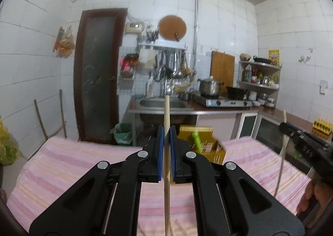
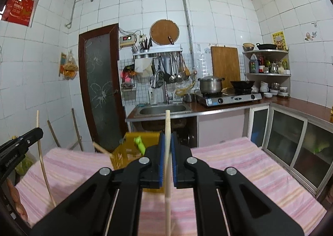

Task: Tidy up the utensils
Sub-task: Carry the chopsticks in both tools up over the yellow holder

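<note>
1. A table under a pink striped cloth [image 1: 72,163] fills the lower part of both wrist views, with a tiled kitchen, sink and stove behind its far edge
2. A yellow utensil holder [image 1: 199,140] stands at the middle of the table's far edge; it is blurred, and something green [image 2: 139,144] and a pale stick [image 2: 102,148] poke out of it, the stick leaning toward the left
3. The left gripper [image 1: 166,138] has its blue pads pressed together on a wooden chopstick [image 1: 166,115], which stands nearly upright through the jaws and rises above the fingertips, off the cloth
4. The right gripper [image 2: 168,144] likewise pinches a second wooden chopstick [image 2: 167,125], nearly upright between its blue pads, its top end above the holder's rim as seen from behind
5. Each gripper shows at the side of the other's view, level with it and well apart, with its chopstick running up and down through it
6. Part of a hand [image 1: 312,196] shows below the right gripper at the table's right edge
</note>
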`<state>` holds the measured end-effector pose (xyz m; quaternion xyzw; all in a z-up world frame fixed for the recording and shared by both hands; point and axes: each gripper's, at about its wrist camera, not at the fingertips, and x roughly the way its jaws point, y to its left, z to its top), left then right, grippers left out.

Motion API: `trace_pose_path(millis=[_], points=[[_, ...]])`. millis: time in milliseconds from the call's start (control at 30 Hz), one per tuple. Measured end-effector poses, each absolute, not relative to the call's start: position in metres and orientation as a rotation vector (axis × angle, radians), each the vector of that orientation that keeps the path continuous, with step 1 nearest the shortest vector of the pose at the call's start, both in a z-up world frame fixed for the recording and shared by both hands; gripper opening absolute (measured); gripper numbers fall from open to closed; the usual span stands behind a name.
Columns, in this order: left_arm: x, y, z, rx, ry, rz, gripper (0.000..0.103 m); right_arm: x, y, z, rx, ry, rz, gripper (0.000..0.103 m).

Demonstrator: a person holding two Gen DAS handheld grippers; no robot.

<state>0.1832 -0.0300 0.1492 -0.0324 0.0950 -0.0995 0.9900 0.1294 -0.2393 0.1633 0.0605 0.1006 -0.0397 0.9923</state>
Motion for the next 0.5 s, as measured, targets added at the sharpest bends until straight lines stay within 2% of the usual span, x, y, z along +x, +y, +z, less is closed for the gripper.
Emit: trace_pose_path(millis=[233,500], points=[[0.236,-0.054,0.197,-0.087,0.076,-0.234,0.004,0.181,-0.242,0.203,0.124,0.115,-0.077,0.006],[0.317,-0.087,0.213,-0.124,0.020,-0.251,0.004,0.251,-0.245,0.214,0.160,0.050,-0.066,0.006]])
